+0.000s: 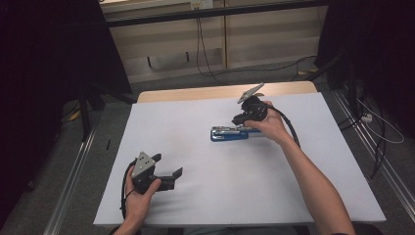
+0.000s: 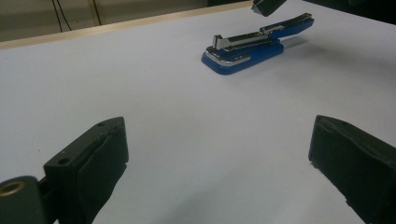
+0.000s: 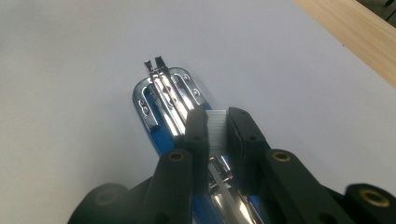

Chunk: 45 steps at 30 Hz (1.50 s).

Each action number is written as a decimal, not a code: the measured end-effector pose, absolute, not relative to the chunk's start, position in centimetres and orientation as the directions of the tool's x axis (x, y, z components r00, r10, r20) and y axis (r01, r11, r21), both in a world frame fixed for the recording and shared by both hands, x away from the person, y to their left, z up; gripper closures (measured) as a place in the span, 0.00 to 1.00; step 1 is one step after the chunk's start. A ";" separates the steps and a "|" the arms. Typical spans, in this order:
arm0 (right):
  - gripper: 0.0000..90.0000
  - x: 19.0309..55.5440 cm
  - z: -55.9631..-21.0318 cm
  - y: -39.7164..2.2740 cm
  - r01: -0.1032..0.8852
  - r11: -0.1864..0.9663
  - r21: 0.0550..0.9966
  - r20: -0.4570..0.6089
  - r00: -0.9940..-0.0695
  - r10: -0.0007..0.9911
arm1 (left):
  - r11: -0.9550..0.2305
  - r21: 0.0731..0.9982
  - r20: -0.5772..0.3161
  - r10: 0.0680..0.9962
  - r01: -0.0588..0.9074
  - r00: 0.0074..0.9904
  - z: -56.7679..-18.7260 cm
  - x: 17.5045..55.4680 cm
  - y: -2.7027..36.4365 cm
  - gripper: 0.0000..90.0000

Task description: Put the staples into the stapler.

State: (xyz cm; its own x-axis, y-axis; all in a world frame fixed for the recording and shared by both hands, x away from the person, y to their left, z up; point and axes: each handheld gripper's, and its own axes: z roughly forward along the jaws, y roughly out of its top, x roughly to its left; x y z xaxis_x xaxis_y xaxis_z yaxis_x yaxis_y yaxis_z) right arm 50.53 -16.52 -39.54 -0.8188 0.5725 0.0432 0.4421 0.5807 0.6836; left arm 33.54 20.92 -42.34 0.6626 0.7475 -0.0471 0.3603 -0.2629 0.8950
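A blue stapler (image 1: pixel 229 133) lies on the white table, its top arm swung back and its metal magazine (image 3: pixel 163 91) bare. My right gripper (image 1: pixel 239 120) hovers over its rear half, pointing down at it. In the right gripper view, the right gripper (image 3: pixel 217 116) is shut on a short pale strip of staples (image 3: pixel 217 133), held just above the magazine channel. My left gripper (image 1: pixel 169 165) rests near the table's front left, open with nothing between its jaws. In the left gripper view, the left gripper (image 2: pixel 219 140) faces the stapler (image 2: pixel 243 51) from a distance.
The white table top (image 1: pixel 220 191) has a wooden strip (image 1: pixel 205 92) along its far edge. Cables (image 1: pixel 200 44) and a pale cabinet stand behind the table. Metal rails (image 1: pixel 73 176) run along the floor on both sides.
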 end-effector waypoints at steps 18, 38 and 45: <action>0.88 50.7 -39.6 -14.6 0.387 0.608 0.694 0.023 -0.855 0.518 | -0.269 0.894 -0.043 0.743 0.358 0.667 -42.3 33.5 20.9 0.05; 0.88 51.4 -40.2 -12.0 0.387 0.619 0.683 0.046 -0.869 0.493 | -0.270 0.896 -0.040 0.742 0.353 0.669 -42.3 33.5 20.9 0.05; 0.88 51.6 -40.1 -11.6 0.369 0.619 0.693 0.041 -0.878 0.477 | -0.270 0.896 -0.039 0.742 0.353 0.669 -42.3 33.5 21.0 0.05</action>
State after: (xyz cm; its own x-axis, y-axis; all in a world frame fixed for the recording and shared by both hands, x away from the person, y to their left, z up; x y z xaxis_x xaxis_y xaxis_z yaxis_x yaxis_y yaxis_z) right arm 51.55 -11.60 -40.14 -0.8778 0.4773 0.0409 0.3688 0.6190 0.6934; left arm 33.49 20.96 -42.31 0.6689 0.7423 -0.0392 0.3525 -0.2704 0.8959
